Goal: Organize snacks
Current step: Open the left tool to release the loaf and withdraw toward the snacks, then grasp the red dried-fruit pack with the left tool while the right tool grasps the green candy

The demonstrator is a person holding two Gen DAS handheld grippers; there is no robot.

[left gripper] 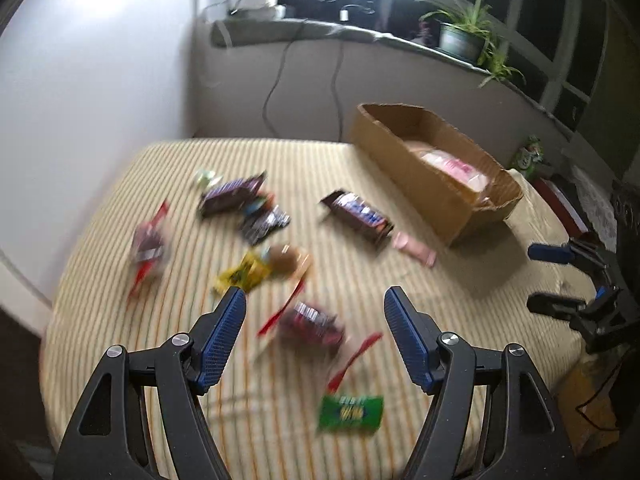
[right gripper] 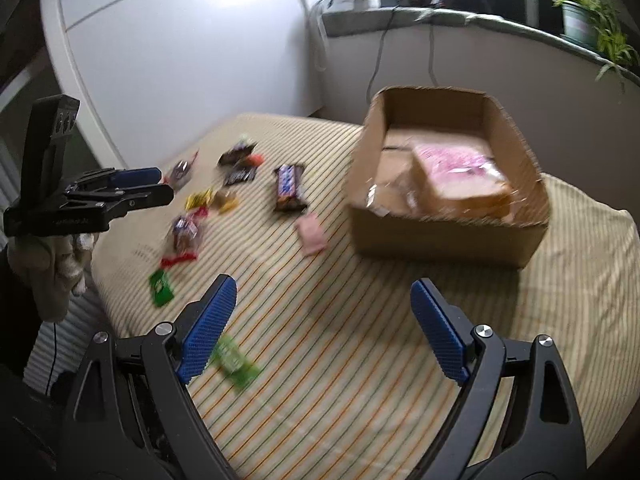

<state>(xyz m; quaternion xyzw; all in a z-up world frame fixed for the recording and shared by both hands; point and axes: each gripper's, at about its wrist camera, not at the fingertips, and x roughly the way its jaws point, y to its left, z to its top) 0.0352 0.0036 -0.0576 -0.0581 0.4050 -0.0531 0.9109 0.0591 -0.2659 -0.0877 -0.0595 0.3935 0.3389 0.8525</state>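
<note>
Both your grippers, left point(left gripper: 315, 300) and right point(right gripper: 323, 292), stand released, gripping nothing. Snacks point(left gripper: 248, 216) lie scattered on the striped cloth point(left gripper: 360, 152), beside the cardboard box point(right gripper: 440, 236) holding bagged bread point(right gripper: 464, 176).

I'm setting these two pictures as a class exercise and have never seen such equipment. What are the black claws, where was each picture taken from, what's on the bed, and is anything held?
No robot: a person holds a two-fingered gripper in each hand, each carrying a camera looking along its fingers. One picture comes from the left gripper, the other from the right gripper. Both are open and hold nothing. Wrapped snacks lie scattered on the striped cover, including a green packet and a chocolate bar. The cardboard box contains a bagged bread loaf.
</note>
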